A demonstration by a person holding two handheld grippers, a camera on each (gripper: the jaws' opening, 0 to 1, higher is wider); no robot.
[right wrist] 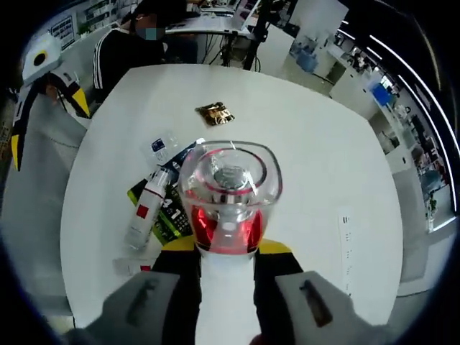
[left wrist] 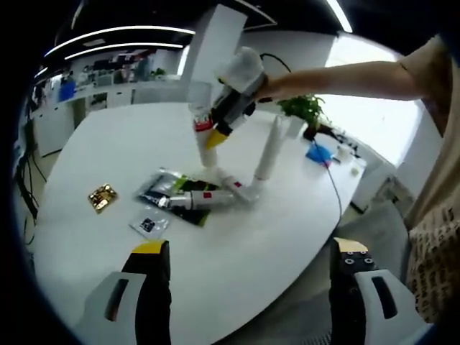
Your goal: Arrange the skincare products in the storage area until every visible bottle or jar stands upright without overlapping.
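Your left gripper (left wrist: 248, 277) shows two black jaws tipped with yellow pads (left wrist: 149, 247), each rising from a pale grey housing with a dark slot in it. Your right gripper (right wrist: 226, 262) has the same build — black jaws, yellow tips, grey bodies with dark slots. Beyond the left jaws it appears again (left wrist: 230, 100), white casing over black, a black cable (left wrist: 277, 61) trailing behind. You wear a beige short sleeve (left wrist: 431, 72) — patterned fabric lower down.
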